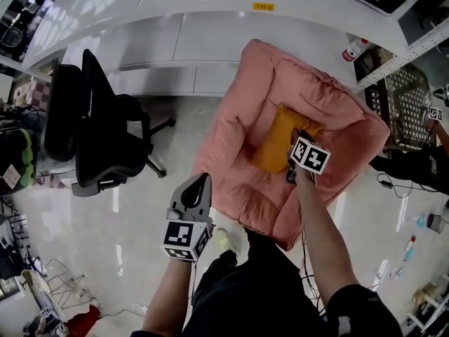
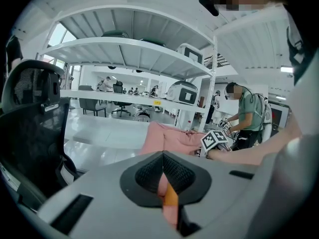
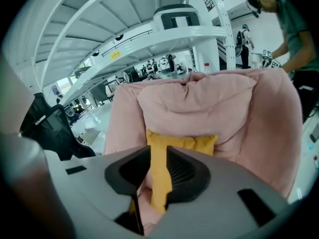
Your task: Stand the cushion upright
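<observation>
A yellow cushion leans upright against the backrest of a pink armchair. In the right gripper view the cushion stands straight ahead, its top edge level, and shows through the gap between the jaws. My right gripper hovers just in front of it; its jaws stand apart and the pads press on nothing. My left gripper hangs off the armchair's front left corner, above the floor, its tips together with nothing held. From there the armchair lies ahead.
A black office chair stands on the glossy floor to the left, close to my left gripper. White shelving runs behind the armchair. A wire crate and a person are at the right.
</observation>
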Available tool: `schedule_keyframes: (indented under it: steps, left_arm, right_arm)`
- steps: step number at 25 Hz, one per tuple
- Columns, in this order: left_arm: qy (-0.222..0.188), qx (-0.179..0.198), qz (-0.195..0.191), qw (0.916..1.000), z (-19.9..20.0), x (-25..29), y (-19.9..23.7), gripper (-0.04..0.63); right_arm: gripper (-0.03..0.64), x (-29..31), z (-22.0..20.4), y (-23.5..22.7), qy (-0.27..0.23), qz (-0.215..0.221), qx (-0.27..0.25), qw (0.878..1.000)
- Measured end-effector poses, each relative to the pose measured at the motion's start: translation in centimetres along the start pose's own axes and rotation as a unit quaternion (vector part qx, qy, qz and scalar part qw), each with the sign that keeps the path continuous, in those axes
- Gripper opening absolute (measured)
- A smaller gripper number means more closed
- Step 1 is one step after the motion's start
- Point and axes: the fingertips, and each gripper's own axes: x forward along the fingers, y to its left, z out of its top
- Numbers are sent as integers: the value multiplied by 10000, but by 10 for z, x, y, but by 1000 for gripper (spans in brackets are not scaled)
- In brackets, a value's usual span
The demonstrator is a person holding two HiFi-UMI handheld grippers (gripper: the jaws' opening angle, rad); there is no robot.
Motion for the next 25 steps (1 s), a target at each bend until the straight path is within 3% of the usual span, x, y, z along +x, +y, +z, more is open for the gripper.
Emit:
schedule_keyframes:
  steps: [6,14,25]
  left_arm:
    - [-1,-241,-117,9996,-2,-14,7,6]
    - [25,-347,-261,9991,1,-42,9,6]
    - [-275,-342,-69,9990,36,-107,22,6]
  right_arm:
    - [22,-51,3,40,-249,515,-431,9974]
    - [8,-127,2,101,-624,1172,-1113,9849]
    - [5,-236,17,162,-1351,1523,-1536,9669]
